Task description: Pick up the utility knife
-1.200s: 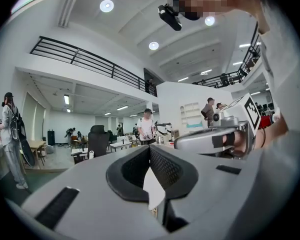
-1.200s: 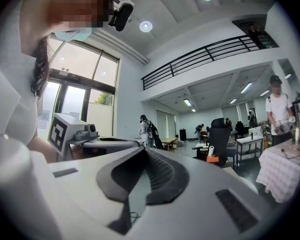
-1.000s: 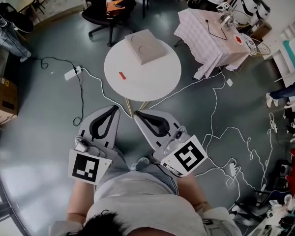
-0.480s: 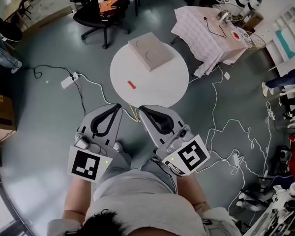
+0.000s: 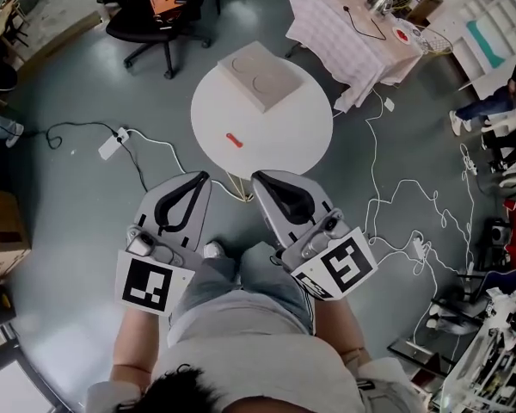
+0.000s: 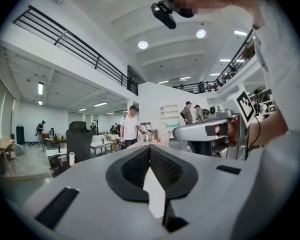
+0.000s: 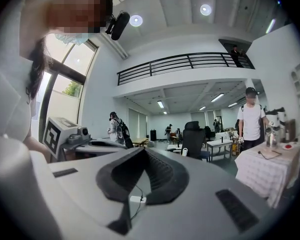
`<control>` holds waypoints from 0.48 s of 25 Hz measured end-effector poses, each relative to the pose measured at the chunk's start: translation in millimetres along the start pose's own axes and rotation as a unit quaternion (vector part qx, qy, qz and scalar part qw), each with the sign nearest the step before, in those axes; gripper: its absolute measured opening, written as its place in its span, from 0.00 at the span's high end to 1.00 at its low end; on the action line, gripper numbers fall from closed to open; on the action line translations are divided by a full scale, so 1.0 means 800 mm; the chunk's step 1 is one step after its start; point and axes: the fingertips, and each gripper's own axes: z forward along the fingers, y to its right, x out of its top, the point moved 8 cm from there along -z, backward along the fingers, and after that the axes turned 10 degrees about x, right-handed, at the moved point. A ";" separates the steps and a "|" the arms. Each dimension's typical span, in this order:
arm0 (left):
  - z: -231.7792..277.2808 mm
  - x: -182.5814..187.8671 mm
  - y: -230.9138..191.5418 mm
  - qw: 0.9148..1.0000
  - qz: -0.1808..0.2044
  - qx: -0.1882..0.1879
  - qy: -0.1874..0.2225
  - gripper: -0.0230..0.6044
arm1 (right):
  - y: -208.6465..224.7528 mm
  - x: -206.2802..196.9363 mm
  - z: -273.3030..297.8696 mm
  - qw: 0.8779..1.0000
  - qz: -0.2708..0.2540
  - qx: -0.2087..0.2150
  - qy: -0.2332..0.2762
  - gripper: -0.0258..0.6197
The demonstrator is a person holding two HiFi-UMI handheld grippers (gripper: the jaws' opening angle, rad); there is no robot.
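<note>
Holding both units low in front of the torso, I have the left gripper (image 5: pixel 202 178) and the right gripper (image 5: pixel 257 179) side by side over the grey floor (image 5: pixel 60 196), tips pointing toward the round white table (image 5: pixel 305 140). Left jaws: tips together, nothing between them. Right jaws: tips together, nothing between them. The red utility knife (image 5: pixel 233 139) lies flat on the tabletop, well apart from both grippers and near a beige box (image 5: pixel 260 76).

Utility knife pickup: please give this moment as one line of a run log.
stage: before grasp | left tongs: shut, empty | right tongs: shut, empty | utility knife: on round table, untouched
</note>
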 end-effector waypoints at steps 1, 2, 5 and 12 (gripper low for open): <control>0.001 -0.001 -0.002 1.000 -0.004 -0.001 -0.002 0.95 | 0.001 0.000 0.000 1.000 0.001 -0.003 -0.001 0.95; 0.002 -0.002 -0.004 1.000 -0.006 -0.002 -0.005 0.95 | 0.003 0.000 0.001 1.000 0.002 -0.006 -0.003 0.95; 0.010 -0.005 -0.007 1.000 -0.004 -0.006 -0.008 0.95 | 0.012 -0.002 0.003 1.000 0.002 -0.011 -0.007 0.95; 0.040 -0.013 -0.020 1.000 -0.001 -0.009 -0.015 0.95 | 0.046 -0.014 0.019 1.000 0.004 -0.014 -0.007 0.95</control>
